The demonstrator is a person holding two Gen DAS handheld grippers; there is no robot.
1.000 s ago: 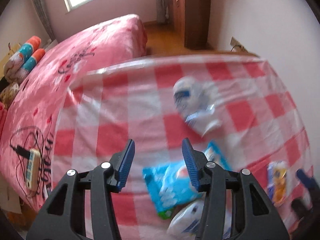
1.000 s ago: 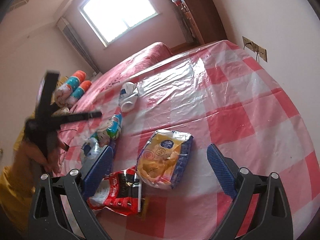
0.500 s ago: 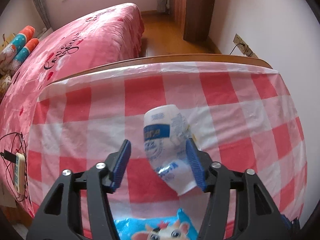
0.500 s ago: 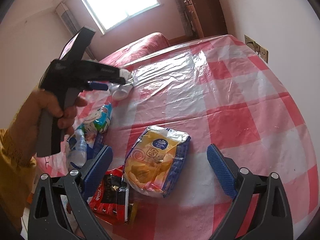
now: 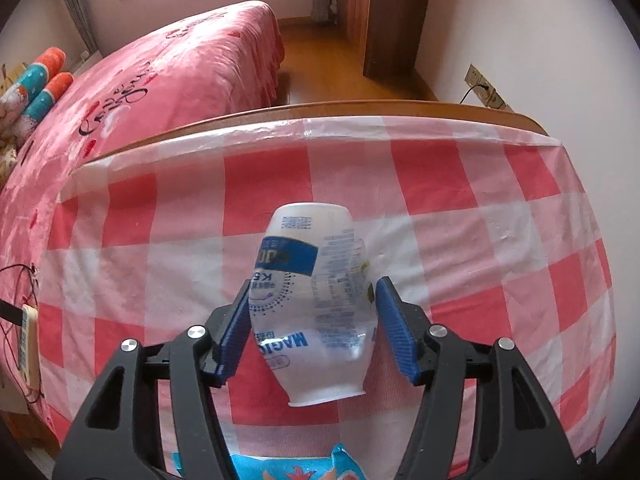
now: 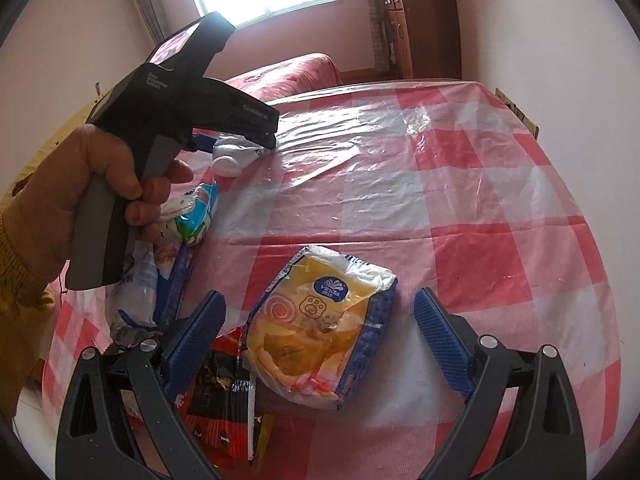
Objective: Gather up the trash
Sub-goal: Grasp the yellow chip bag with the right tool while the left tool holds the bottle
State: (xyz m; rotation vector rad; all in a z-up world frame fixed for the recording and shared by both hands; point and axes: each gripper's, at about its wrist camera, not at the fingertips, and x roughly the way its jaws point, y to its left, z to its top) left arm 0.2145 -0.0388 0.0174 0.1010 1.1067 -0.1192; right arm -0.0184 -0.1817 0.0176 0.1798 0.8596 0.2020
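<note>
Two grippers over the litter, one straddling a crushed bottle

The left gripper [image 5: 312,330] has its blue pads either side of a crumpled white plastic bottle [image 5: 314,304] lying on the checked counter [image 5: 500,240]. Its jaws have just been opening; the left pad looks to be touching the bottle, the right pad standing just clear, so nothing is clamped. The right gripper [image 6: 320,340] hangs wide apart over a yellow tissue pack [image 6: 320,324], with a red and black wrapper [image 6: 218,404] just beside it and more blue and white packets [image 6: 192,216] near the counter's edge. The risk, as I judge it, lies in the bottle: thin, dented and slick, it could squirt out or buckle if squeezed off-centre. The glossy plastic cover could also let it slide away.
</note>
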